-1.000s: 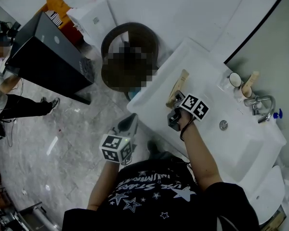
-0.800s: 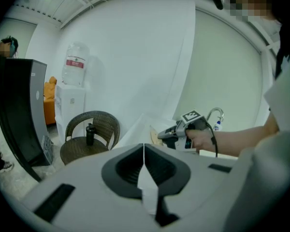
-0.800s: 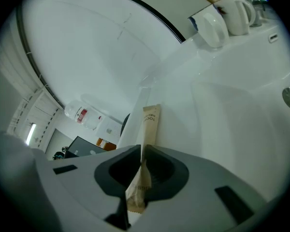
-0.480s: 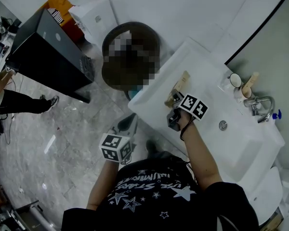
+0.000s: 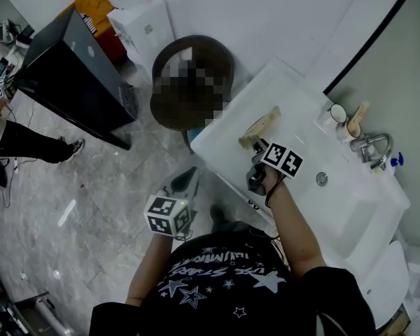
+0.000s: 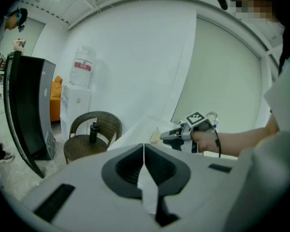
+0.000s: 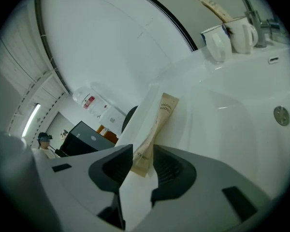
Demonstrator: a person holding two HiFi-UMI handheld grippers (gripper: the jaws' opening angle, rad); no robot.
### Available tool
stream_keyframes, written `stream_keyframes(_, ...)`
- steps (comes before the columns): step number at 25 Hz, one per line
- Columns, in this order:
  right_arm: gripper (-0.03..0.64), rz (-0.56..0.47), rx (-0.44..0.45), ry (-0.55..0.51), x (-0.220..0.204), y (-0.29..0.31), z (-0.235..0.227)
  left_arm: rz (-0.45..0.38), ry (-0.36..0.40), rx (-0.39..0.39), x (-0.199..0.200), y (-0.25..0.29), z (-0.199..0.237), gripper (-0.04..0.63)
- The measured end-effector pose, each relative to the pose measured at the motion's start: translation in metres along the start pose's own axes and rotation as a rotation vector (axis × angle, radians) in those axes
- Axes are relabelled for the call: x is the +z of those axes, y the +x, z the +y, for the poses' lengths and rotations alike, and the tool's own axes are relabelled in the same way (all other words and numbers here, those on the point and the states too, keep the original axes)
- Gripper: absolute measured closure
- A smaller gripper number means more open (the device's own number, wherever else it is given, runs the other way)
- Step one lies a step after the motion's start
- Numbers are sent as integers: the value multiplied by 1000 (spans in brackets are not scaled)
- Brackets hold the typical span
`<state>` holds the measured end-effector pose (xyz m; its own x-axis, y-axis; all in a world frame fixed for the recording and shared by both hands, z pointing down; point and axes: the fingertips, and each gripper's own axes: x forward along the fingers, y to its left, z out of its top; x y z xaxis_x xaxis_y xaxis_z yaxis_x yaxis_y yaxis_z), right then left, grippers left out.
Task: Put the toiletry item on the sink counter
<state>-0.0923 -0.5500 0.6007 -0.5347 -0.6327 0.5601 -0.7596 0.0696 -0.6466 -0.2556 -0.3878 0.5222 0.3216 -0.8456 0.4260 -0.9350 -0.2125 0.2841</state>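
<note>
Toothbrush packet (image 5: 260,127): lies flat on the left rim of the white desk (image 5: 220,137), beside the basin, long side along the rim; in the right gripper view (image 7: 155,124) its near end sits between the jaw tips; its print is too small to read with certainty
Right claw (image 5: 255,158): released; its jaws have just been opening and stand wide apart (image 7: 141,154), with the packet's end between them but not pinched; whether the left pad brushes the packet's edge is hard to tell
Left claw (image 5: 190,173): clenched on nothing, jaws meeting in a thin line (image 6: 144,148); held out over the floor, well apart from the desk; its dark tips are hard to pick out in the head view
Desk (image 7: 144,111): its far corner carries two white cups (image 5: 344,120), one holding a pale stick-shaped thing (image 5: 360,110) whose lower part is hidden inside the cup
Faucet (image 5: 374,148): behind the cups; cut off at the top edge in the right gripper view
Drain (image 5: 322,179): a small round metal disc in the basin
Wicker chair (image 6: 92,132): stands left of the desk with a dark bottle (image 6: 93,131) on the seat; in the head view a mosaic patch covers the seat
Black cabinet (image 5: 77,75): left of the chair, partly cut off
</note>
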Motion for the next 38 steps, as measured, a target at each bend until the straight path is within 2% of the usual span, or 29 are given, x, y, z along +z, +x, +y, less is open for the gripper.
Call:
stream_keyframes(8,491,-43,70,-109,-17,-40,32,-31,16,6,-6,-44,-11,577)
stream_keyframes(14,565,-105,93,-271,-29,-80,57,-53,23,15,-19,-79,-24,577)
stream_keyframes(19,592,-145,152,-344,-47,-111,74,-66,33,26,-37,-108,-40,575)
stream_keyframes(30,600,-138,220,-391,-118,-174,82,-85,25,44,-85,-181,-75,575)
stream_keyframes(38,600,-141,241,-417,-164,-231,78,-80,36,26,-118,-227,-107,575)
